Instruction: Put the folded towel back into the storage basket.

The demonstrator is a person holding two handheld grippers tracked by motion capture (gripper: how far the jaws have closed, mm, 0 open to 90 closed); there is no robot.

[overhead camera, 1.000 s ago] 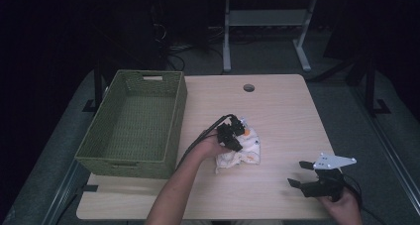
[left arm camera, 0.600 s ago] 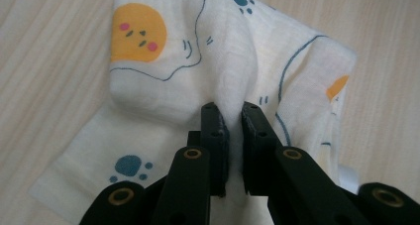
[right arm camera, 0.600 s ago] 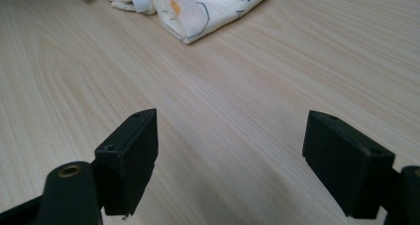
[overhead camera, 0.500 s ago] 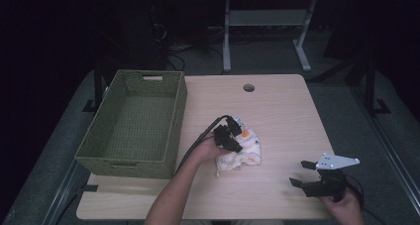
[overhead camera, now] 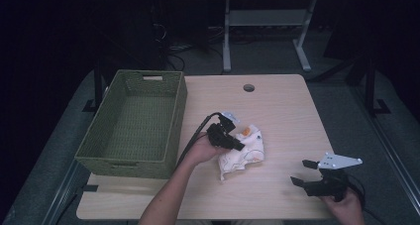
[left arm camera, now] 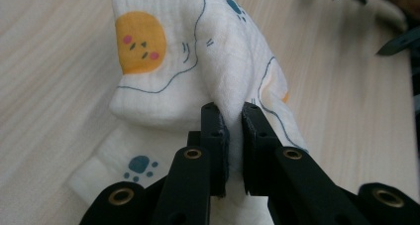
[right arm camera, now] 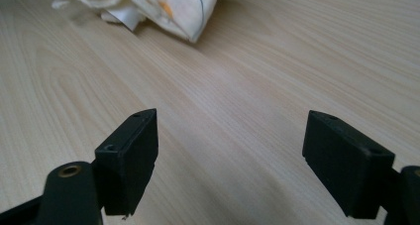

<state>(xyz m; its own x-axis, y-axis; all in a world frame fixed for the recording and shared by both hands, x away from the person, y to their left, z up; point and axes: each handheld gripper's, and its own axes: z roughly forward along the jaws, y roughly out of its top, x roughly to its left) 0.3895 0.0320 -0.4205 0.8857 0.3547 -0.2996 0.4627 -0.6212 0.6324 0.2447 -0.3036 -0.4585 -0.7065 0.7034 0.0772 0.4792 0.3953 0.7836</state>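
— What's in hand at the worktop [overhead camera: 277, 111]?

— The left gripper [overhead camera: 236, 144] has its jaws clenched on a raised fold of a white printed cloth [overhead camera: 242, 153], which lies crumpled at mid-worktop, just right of the green woven basket [overhead camera: 132, 158]. In the left gripper view the fabric [left arm camera: 198, 61] is pinched between the two black pads, with an orange cartoon face on the near-left panel.

— And the other hand?

— The right gripper [overhead camera: 311, 171] hovers low at the near right corner, jaws spread wide and holding nothing — well apart from the cloth, whose edge shows far off in its own view [right arm camera: 163, 7].

— How should the step go?

— Judging by the layout, lift straight up until the bundle hangs free, keep the pinch firm so the thin weave doesn't slip, then carry it left over the basket rim before letting go.
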